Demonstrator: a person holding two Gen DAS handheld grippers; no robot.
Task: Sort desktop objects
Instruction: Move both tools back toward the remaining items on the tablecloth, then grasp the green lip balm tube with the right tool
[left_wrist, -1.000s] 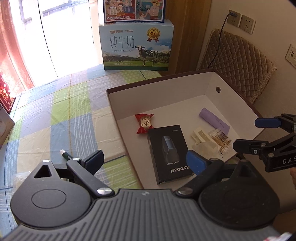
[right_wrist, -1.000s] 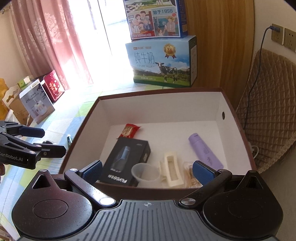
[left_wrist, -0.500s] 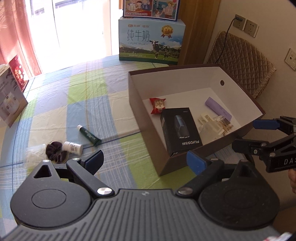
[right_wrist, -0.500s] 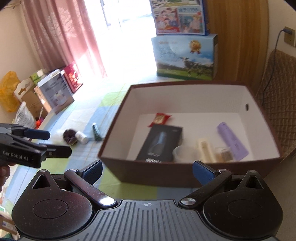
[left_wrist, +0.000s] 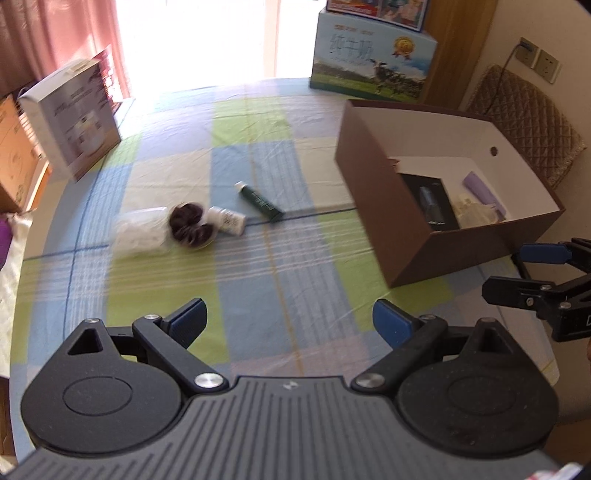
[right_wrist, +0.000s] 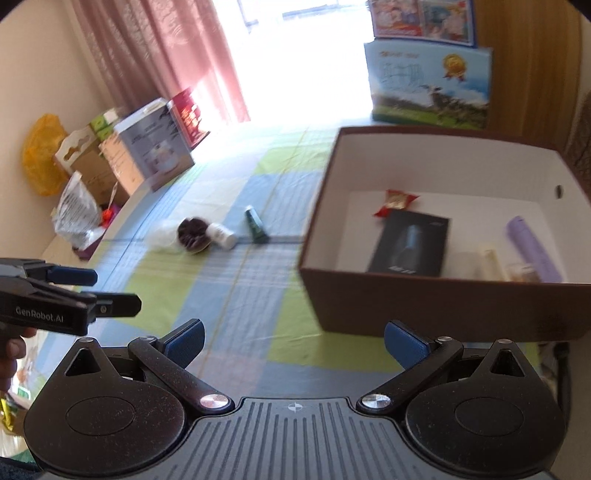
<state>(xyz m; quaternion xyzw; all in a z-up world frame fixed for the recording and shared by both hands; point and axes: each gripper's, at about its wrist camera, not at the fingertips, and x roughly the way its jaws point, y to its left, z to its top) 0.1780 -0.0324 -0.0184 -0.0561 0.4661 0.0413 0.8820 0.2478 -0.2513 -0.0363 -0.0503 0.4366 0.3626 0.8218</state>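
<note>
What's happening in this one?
A person holds two grippers, both open and empty: the left gripper and the right gripper hover over the checked tablecloth. The brown cardboard box already holds several items. A dark green tube, small white bottle and dark scrunchie lie outside.

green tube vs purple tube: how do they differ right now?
1. Place: the green tube lies on the checked tablecloth, outside the brown box; the purple tube lies inside that box.
2. Colour: the green tube is dark with a white cap; the purple tube is pale lilac all over.

Shared: both lie flat, and neither gripper touches them.
</note>
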